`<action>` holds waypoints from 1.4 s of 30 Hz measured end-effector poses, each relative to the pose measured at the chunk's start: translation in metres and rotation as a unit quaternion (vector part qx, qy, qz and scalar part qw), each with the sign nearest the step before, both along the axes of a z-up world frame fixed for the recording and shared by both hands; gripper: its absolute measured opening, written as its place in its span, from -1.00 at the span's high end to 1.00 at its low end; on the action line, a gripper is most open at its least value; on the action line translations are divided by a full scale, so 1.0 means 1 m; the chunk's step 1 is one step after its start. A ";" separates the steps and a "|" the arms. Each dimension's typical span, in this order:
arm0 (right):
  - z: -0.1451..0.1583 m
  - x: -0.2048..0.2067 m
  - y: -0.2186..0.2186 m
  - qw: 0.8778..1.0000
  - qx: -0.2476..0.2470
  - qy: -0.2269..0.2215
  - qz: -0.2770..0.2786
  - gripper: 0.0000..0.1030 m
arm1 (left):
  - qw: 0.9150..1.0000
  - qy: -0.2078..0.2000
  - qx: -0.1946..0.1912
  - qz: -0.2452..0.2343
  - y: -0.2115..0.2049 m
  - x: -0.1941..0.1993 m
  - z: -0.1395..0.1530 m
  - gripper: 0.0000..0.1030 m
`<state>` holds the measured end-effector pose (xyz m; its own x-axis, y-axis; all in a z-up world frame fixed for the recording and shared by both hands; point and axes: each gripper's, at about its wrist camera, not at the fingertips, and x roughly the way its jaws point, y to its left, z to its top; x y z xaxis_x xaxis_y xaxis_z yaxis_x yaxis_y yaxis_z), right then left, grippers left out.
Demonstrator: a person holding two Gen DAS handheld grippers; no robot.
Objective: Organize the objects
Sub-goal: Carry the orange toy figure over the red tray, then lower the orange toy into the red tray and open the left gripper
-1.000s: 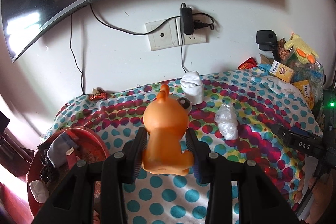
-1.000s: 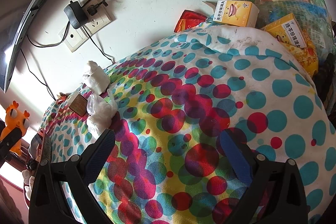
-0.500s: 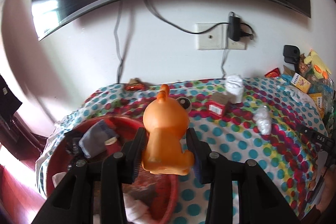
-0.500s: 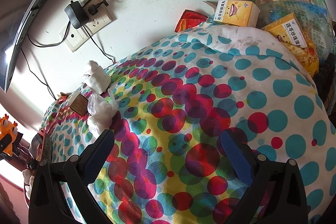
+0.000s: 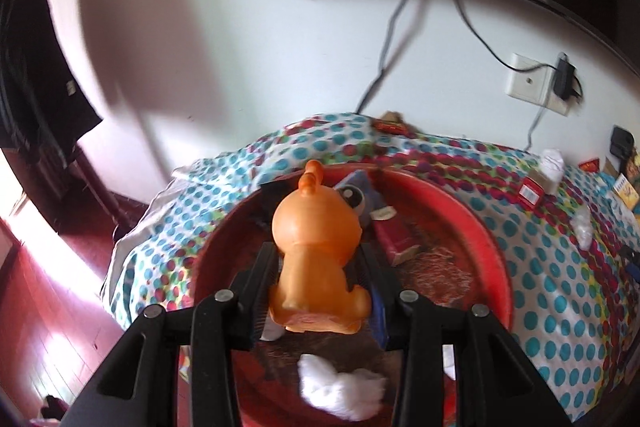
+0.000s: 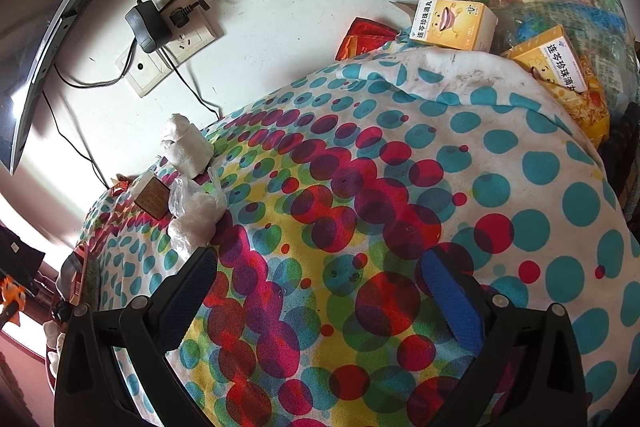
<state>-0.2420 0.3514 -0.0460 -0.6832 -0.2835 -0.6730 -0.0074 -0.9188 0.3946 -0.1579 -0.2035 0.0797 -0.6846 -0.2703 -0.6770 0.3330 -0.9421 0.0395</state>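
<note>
A polka-dot cloth (image 6: 400,187) is spread beneath both tongs. A red round basin (image 5: 472,223) is seen under the left gripper (image 5: 318,275), which is clamped on an orange toy animal (image 5: 316,259) held above the basin. Ahead of it in the basin a dark red box (image 5: 396,241) and a grey cloth (image 5: 360,187) are seen; a white wad (image 5: 340,387) lies below the fingers. The right gripper (image 6: 320,291) is held open with nothing between its blue pads. Ahead to its left are one white sock roll (image 6: 188,147), one crumpled plastic bag (image 6: 196,215) and one brown box (image 6: 152,197). Two yellow medicine boxes (image 6: 452,23) are seen ahead to its right; one is blurred in the left view
</note>
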 end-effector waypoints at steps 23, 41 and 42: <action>-0.002 0.001 -0.003 1.000 0.002 -0.001 0.001 -1.00 | 0.998 -0.045 0.032 -0.006 -0.003 -0.004 -0.055 0.19; -0.002 0.001 -0.004 1.000 0.003 -0.001 0.002 -1.00 | 0.995 -0.097 0.017 0.002 0.003 -0.036 -0.096 0.18; -0.002 0.001 -0.004 1.000 0.002 -0.001 0.002 -1.00 | 0.995 -0.098 0.017 0.001 0.002 -0.036 -0.097 0.17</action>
<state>-0.2414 0.3477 -0.0481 -0.6806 -0.2826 -0.6759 -0.0052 -0.9207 0.3902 -0.1941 -0.2011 -0.0169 -0.5377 -0.2471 -0.8061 0.3245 -0.9431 0.0726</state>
